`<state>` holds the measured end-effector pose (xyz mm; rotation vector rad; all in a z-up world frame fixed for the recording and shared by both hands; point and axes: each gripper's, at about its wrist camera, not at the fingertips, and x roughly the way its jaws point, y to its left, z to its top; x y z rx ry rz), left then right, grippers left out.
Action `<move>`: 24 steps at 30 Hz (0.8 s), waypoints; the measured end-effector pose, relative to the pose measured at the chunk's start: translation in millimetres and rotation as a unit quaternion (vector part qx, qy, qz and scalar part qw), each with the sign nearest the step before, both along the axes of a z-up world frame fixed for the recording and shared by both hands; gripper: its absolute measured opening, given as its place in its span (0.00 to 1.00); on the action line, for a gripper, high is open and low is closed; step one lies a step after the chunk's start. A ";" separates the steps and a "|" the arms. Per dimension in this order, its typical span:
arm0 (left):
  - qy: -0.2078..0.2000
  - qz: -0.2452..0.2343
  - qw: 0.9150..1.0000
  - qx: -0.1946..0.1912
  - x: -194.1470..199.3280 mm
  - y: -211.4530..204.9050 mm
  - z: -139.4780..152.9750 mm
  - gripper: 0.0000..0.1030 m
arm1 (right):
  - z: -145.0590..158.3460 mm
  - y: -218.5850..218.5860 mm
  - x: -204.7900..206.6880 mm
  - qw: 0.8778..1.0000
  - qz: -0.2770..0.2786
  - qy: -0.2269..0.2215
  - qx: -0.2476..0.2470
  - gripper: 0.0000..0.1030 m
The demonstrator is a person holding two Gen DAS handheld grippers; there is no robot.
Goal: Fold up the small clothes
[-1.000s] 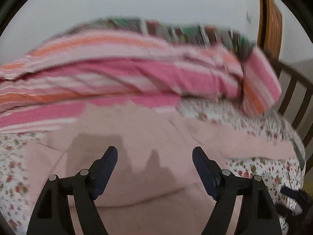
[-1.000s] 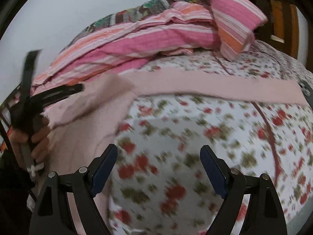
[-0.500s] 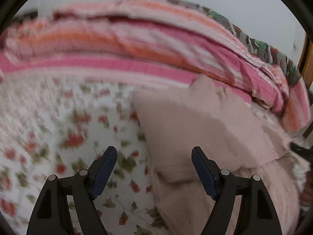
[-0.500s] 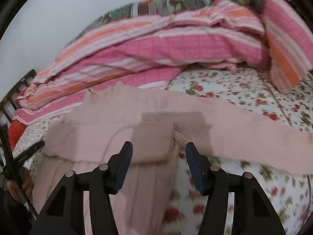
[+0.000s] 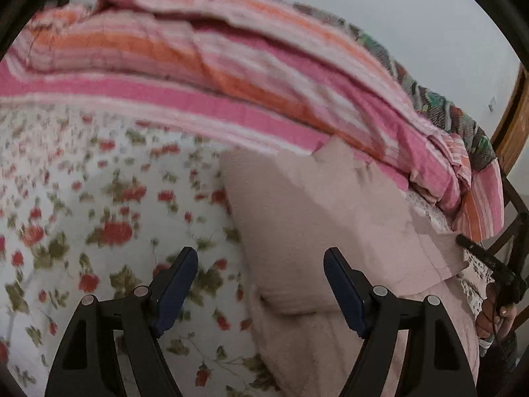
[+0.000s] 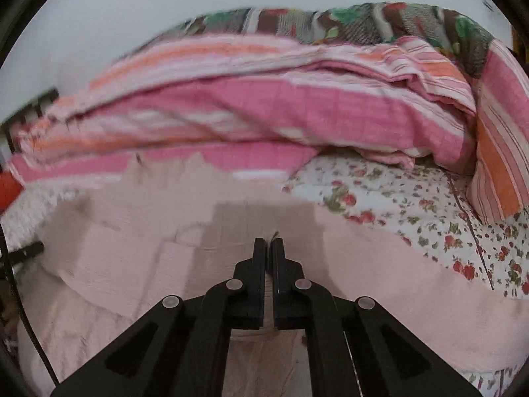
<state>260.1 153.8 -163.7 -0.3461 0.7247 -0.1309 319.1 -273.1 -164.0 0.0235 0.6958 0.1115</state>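
A pale pink knit garment (image 5: 330,231) lies on a bed covered by a white floral sheet (image 5: 99,215), with one part folded over the body so a doubled layer shows at its near side. The left gripper (image 5: 261,284) hangs above the bed with its jaws spread wide and nothing between them; its left finger is over the flowered sheet and its right finger over the pink knit, near the garment's left edge. The right gripper (image 6: 268,248) has its jaws pressed together, pinching the garment (image 6: 363,281) at what looks like a folded edge, though motion blur makes the exact spot hard to tell. A long sleeve runs off to the right across the sheet (image 6: 413,205). Behind the garment, a pink and orange striped blanket (image 6: 264,112) is heaped along the wall, with a patterned quilt (image 6: 330,23) above it.
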 end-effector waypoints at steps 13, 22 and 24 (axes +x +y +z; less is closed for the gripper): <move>0.028 -0.075 0.990 0.120 23.6 -68.4 -13.0 0.75 | -8.4 -27.0 -23.2 0.998 -0.036 0.040 -0.026 0.49; 0.024 -0.080 0.990 0.109 25.6 -66.6 -12.6 0.80 | -6.9 -162.5 -118.7 0.978 -0.206 0.011 -0.017 0.65; 0.023 -0.081 0.991 0.108 24.6 -66.1 -13.3 0.80 | -13.3 -196.9 -143.2 0.971 -0.239 0.010 0.012 0.66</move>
